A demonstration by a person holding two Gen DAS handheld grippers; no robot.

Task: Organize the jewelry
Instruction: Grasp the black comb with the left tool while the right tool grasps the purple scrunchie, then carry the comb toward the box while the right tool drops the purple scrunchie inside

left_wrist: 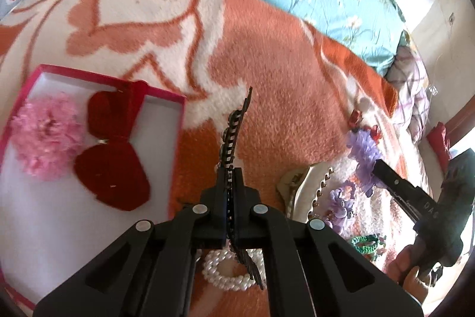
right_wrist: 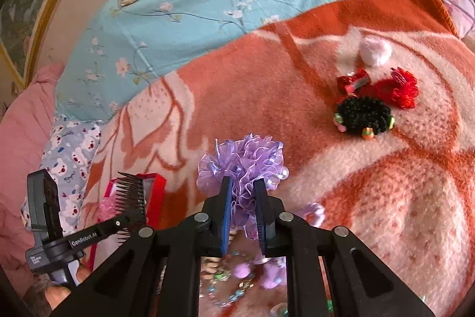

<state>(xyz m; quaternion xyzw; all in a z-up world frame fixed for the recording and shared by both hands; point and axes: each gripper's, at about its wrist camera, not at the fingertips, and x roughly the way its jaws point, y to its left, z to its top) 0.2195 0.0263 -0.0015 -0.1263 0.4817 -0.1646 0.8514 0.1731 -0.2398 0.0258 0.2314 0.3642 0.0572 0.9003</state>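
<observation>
Clamping a dark comb (left_wrist: 234,138), the left gripper (left_wrist: 231,177) hung just beside the pink box (left_wrist: 98,77); the right gripper (right_wrist: 242,192) pinched a lilac scrunchie (right_wrist: 240,159). Advised: lay the comb flat in the box, clear of the red case (left_wrist: 112,150).

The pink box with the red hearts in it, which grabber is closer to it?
Left. The left gripper, clamping a dark hair comb, hangs right beside the pink box. The right gripper, gripping a purple flower, is farther off.

Orange-and-cream fleece blanket (left_wrist: 267,55) covered the bed; turquoise floral sheet (right_wrist: 184,8) lay beyond it, bear-print cloth (right_wrist: 71,144) alongside.
</observation>
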